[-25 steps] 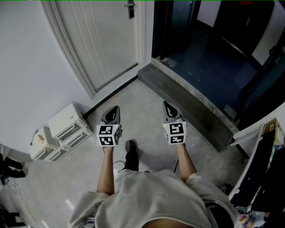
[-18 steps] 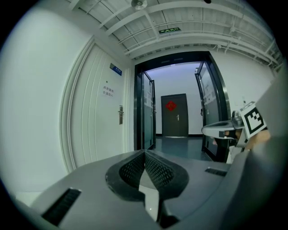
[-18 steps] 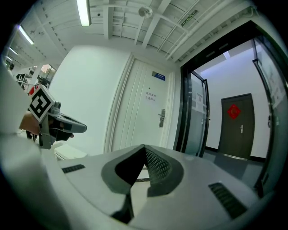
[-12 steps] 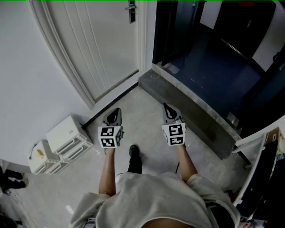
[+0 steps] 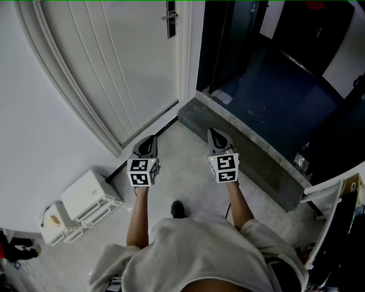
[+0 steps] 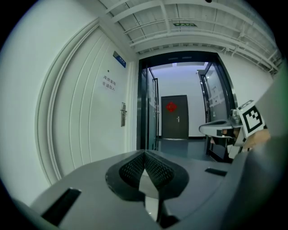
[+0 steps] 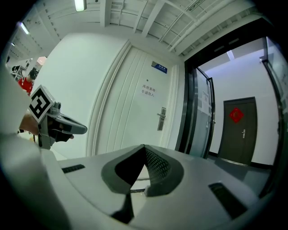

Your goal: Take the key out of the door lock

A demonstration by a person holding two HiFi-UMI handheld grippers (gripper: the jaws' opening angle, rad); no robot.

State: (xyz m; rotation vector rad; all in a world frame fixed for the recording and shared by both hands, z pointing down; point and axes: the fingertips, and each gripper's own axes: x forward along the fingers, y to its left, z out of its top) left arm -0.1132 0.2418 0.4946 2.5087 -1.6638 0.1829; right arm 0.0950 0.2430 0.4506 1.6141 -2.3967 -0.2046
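**So, key's nowhere within reach yet**

Left gripper (image 5: pixel 149 140) is hovering over the concrete floor (image 5: pixel 188 165) with jaws pressed together, gripping nothing. The lock plate (image 5: pixel 170 12) is sitting on the white door (image 5: pixel 137 68), well apart from both grippers; the key is too small to make out there. Right gripper (image 5: pixel 214 134) is also pinched closed and empty. I'm guessing the key's light, stiff, slick metal, so pinching its flat head squarely is looking safest.

Office-building corridor: labelled white door (image 5: pixel 137 63) beside glass doors (image 6: pixel 149 112).
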